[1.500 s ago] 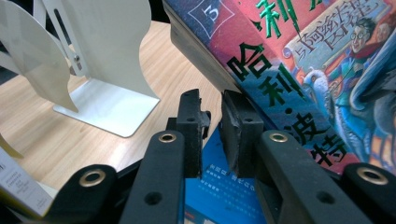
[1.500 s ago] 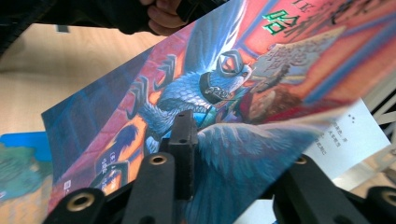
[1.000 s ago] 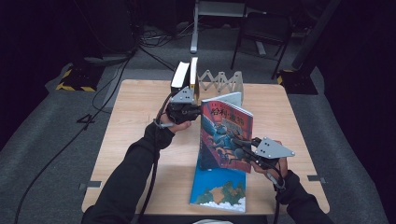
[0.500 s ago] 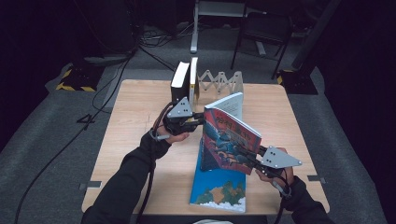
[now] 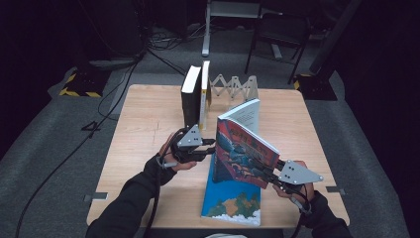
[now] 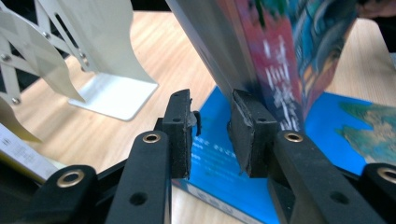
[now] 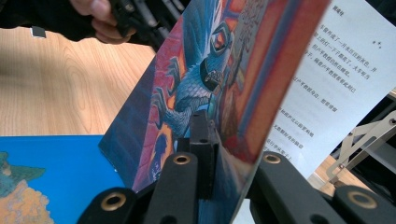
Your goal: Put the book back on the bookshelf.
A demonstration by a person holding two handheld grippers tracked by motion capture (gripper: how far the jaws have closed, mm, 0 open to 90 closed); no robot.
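colourful book [image 5: 245,151] stands tilted above a blue book [image 5: 233,203] on the worktop [image 5: 148,119], clamped at its cover by the right hand-held gripper [image 5: 265,173]; left hand-held gripper [image 5: 210,147], jaws just opening, stands apart beside it.

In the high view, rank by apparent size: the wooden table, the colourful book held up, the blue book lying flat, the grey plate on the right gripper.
1. Wooden table, by far the largest.
2. Colourful book held up.
3. Blue book lying flat; partly hidden behind the held book, so ranks 2 and 3 are unsure.
4. Grey plate on the right gripper, smallest.
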